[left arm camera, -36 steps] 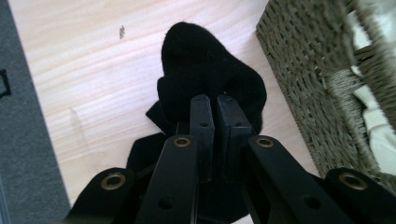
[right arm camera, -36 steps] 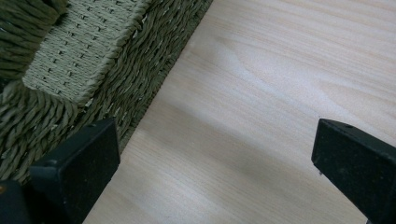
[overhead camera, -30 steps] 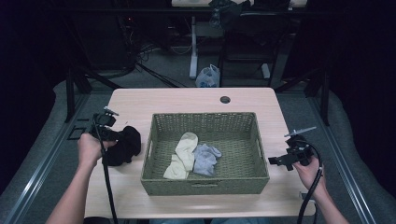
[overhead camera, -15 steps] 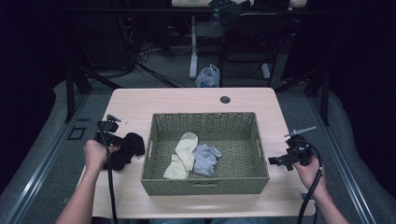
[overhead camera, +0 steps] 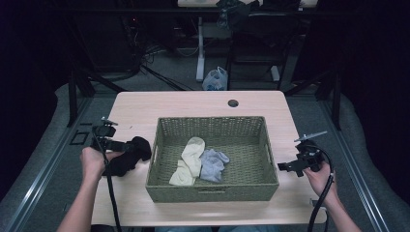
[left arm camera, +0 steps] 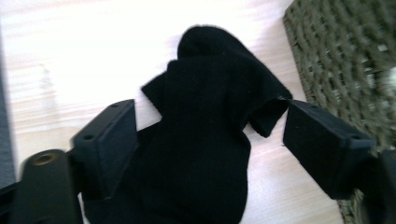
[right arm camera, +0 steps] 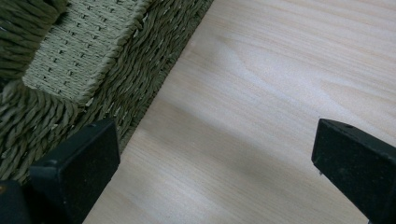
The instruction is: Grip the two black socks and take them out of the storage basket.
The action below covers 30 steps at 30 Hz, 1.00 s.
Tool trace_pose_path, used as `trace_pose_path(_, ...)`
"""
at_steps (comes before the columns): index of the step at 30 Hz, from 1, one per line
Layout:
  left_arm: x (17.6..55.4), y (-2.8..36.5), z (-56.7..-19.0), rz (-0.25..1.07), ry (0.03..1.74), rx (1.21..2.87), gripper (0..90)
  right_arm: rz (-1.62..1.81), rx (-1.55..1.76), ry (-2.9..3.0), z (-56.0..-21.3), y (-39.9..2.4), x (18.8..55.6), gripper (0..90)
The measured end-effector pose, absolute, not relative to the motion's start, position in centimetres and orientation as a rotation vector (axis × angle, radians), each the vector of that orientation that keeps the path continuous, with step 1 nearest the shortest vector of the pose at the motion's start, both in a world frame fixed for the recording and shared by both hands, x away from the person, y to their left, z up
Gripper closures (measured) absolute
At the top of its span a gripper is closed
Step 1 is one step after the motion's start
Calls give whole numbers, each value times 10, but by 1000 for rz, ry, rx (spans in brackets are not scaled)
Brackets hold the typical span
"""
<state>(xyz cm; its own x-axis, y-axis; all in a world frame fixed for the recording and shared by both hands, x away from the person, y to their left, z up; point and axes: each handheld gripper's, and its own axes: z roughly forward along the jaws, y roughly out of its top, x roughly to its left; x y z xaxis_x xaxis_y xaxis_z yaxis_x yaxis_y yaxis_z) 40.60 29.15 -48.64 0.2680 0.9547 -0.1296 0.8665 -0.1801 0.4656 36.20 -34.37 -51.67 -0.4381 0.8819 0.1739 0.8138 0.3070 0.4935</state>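
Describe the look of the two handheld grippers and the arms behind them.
Both are black tools. The left gripper has two blocky black jaws with flat matte pads and small screw holes; a black cable trails from it. The right gripper bears a grey three-cornered plate and a thick black cable. Both forearms are bare, with no sleeves in sight.

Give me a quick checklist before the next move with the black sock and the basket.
1. Left gripper open: ok, its jaws have just been opening and stand wide.
2. Black sock released: ok, it lies on the table between the jaws, with neither pad pressing it.
3. Sock outside the basket: ok, it lies beside the left wall.
4. Right gripper empty: ok, jaws open over bare wood next to the basket.
5. Room in the basket: ok, the cream sock and grey sock leave bare floor.
6. Sock clear of the table edge: cannot tell.
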Motion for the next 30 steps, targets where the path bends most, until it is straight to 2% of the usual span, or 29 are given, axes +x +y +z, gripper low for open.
trace_pose_path(11, 366, 280, -457, 365, 1531, 2065, 95, 795, 1590, 2436, -517, -343, 362, 3)
trace_pose_path(30, 325, 267, -472, 364, 1524, 2087, 34, 794, 1584, 2441, -517, -343, 362, 3)
